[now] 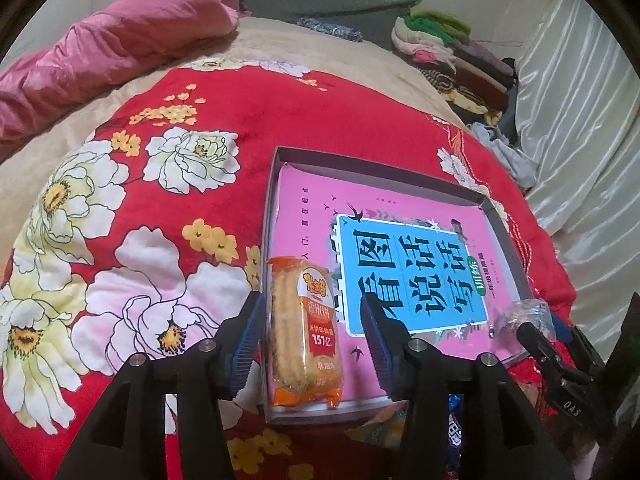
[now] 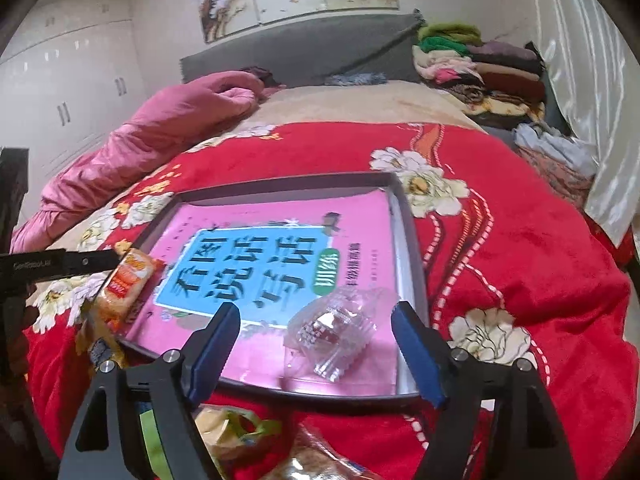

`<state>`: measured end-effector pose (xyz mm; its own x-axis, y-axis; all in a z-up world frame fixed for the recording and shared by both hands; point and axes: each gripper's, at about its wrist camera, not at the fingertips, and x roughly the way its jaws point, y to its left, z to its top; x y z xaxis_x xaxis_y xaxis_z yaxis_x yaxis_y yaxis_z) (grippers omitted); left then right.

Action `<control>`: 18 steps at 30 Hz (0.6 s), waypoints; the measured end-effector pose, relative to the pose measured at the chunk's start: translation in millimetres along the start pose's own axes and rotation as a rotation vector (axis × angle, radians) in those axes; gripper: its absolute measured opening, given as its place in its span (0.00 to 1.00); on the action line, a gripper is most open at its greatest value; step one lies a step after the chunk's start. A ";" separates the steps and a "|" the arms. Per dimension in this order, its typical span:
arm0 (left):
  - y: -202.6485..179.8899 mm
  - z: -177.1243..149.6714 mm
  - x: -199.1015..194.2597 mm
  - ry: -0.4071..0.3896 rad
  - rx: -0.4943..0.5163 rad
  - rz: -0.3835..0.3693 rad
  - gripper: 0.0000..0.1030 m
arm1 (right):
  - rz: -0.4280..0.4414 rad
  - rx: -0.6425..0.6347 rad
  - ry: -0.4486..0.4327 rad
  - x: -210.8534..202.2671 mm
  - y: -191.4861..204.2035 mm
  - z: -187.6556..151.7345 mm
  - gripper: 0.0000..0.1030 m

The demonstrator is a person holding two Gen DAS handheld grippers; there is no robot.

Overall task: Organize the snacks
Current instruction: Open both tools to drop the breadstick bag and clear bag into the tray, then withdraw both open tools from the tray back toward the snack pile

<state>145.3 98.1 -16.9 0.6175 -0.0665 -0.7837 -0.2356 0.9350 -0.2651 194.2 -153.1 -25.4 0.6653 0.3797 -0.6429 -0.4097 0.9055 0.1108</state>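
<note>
One shallow grey box [image 1: 276, 184] on a bed with a red flowered blanket [image 1: 160, 184]; one pink book with a blue title panel [image 1: 412, 272] lies flat inside it. Two snacks in the box: one orange rice-cracker packet [image 1: 302, 332] and one clear plastic-wrapped snack [image 2: 332, 332]. More wrappers lie on the blanket just outside the box's near edge, blurred, count unclear.

Left tool [image 1: 310, 344]: jaws apart, about half open, straddling the cracker packet; gaps show on both sides, pads not pressing it. Packet lies lengthwise along the box's left wall, in the near-left corner, resting on the book's edge. Orange-and-clear wrapper, pale ridged crackers visible through it, white and red print.

Right tool [image 2: 316, 344]: jaws wide apart, clear snack between them, touching neither pad. It sits on the book near the box's near-right corner. Crinkly transparent wrap, something reddish inside, hard to tell what.

The two snacks are well apart, at opposite near corners. One pink quilt [image 1: 132, 40] at the bed's far left, one pile of folded clothes [image 2: 480, 68] at the far right.
</note>
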 end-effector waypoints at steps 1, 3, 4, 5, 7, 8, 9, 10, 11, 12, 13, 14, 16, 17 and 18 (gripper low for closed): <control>-0.3 -0.3 -1.2 0.000 0.003 -0.002 0.53 | 0.006 -0.003 -0.001 -0.2 1.2 0.0 0.77; -1.3 -1.0 -3.0 0.000 0.008 -0.004 0.54 | 0.037 0.009 0.015 2.3 0.8 -0.7 0.80; -1.7 -1.8 -3.7 0.001 0.009 -0.005 0.54 | 0.043 0.015 0.029 4.5 0.7 -1.6 0.80; -1.4 -2.9 -4.6 0.002 0.007 -0.006 0.54 | 0.045 0.017 0.039 6.1 0.4 -2.4 0.80; -1.3 -5.4 -5.9 0.007 0.009 -0.015 0.55 | 0.052 0.016 0.048 7.7 1.7 -3.4 0.80; -1.9 -6.7 -6.7 0.008 0.010 -0.019 0.55 | 0.055 0.016 0.044 7.1 2.3 -3.4 0.80; -2.3 -8.1 -7.0 0.010 0.008 -0.028 0.55 | 0.059 0.015 0.041 6.2 2.9 -3.2 0.80; -2.7 -9.4 -7.0 0.015 0.007 -0.044 0.56 | 0.058 0.014 0.039 6.2 3.2 -3.4 0.80; -3.7 -10.5 -5.4 0.024 0.008 -0.063 0.56 | 0.058 0.013 0.040 6.0 3.5 -3.6 0.80; -5.3 -11.3 -4.0 0.030 0.011 -0.068 0.56 | 0.057 0.012 0.042 6.2 4.0 -3.9 0.80; -7.0 -12.1 -1.5 0.037 0.016 -0.064 0.56 | 0.056 0.011 0.044 6.2 3.9 -4.3 0.80; -8.5 -12.6 0.5 0.042 0.019 -0.063 0.56 | 0.055 0.010 0.043 6.0 4.0 -4.5 0.80; -10.0 -12.8 5.8 0.059 0.018 -0.072 0.56 | 0.055 0.011 0.041 5.5 3.4 -4.3 0.80; -10.3 -12.9 8.3 0.066 0.015 -0.071 0.57 | 0.054 0.012 0.038 5.2 3.0 -4.0 0.80; -10.6 -13.0 10.4 0.071 0.011 -0.074 0.57 | 0.052 0.011 0.035 4.7 3.1 -3.8 0.80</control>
<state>144.4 83.0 -29.5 0.5778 -0.1599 -0.8003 -0.1825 0.9305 -0.3177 193.6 -149.2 -31.0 0.6207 0.4194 -0.6624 -0.4358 0.8869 0.1531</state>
